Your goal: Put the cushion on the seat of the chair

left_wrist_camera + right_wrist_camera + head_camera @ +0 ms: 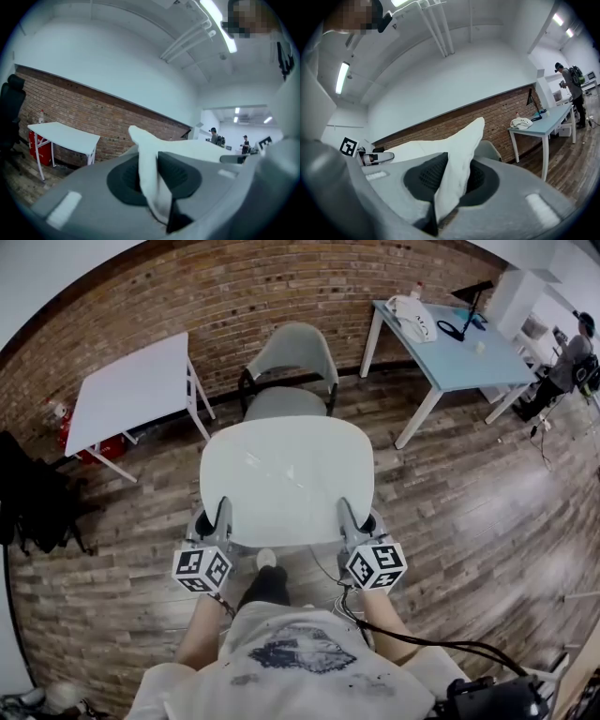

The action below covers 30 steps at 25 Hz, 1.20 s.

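A flat white cushion (286,477) is held level in the air between me and a grey chair (289,371) that stands by the brick wall. My left gripper (221,520) is shut on the cushion's near left edge, and my right gripper (350,522) is shut on its near right edge. In the left gripper view the cushion's edge (149,168) is pinched between the jaws; in the right gripper view the cushion (457,164) is squeezed the same way. The chair's grey seat (285,403) shows just beyond the cushion's far edge.
A white table (131,385) stands at the left by the wall, with red things under it. A light blue table (455,348) with a white object on it stands at the right. A person (567,357) stands at far right. A dark chair (28,493) is at the left edge.
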### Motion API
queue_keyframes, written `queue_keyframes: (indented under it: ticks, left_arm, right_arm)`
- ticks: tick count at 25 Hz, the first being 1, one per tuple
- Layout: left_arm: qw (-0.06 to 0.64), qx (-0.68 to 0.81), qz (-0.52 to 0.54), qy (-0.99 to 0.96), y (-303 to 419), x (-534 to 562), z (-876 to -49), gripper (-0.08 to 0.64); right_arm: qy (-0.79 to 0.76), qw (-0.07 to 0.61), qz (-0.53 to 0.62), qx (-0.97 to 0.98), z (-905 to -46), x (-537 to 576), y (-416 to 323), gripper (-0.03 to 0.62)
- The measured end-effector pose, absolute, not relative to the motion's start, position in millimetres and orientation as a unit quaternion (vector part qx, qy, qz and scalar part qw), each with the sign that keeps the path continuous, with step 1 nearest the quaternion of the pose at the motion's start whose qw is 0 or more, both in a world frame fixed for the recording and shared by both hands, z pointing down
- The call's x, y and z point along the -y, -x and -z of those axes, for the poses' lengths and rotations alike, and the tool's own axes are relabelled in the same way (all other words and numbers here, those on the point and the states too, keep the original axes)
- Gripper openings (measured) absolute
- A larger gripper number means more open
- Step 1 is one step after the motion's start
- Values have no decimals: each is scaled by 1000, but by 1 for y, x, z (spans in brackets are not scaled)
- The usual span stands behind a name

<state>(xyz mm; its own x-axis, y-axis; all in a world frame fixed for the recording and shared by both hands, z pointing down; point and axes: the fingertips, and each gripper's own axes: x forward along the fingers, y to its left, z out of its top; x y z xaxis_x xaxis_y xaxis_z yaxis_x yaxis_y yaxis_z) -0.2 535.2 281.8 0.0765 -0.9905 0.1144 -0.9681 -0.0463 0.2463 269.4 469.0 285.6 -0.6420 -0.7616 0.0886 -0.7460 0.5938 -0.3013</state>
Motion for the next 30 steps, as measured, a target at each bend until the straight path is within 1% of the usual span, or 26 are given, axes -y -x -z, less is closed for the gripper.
queue_keyframes:
  ticks: [6, 17, 21, 25, 30]
  left_arm:
    - [137, 671, 44, -727, 44, -461, -295, 64]
    - [157, 628, 31, -761, 167, -255, -295, 64]
    - [171, 611, 26, -772, 202, -196, -298, 64]
    - [176, 598, 21, -782, 223, -152, -300, 64]
    - [182, 586, 18, -790, 224, -119, -308, 64]
  right_arm:
    - [431, 20, 161, -888, -297, -400, -228, 66]
    - [481, 6, 174, -859, -297, -222, -108, 66]
    - [503, 3, 181, -845, -299, -173, -74, 66]
    - [518, 3, 183, -836, -298, -140, -55, 66]
    - [530, -5, 182, -828, -304, -114, -53, 66]
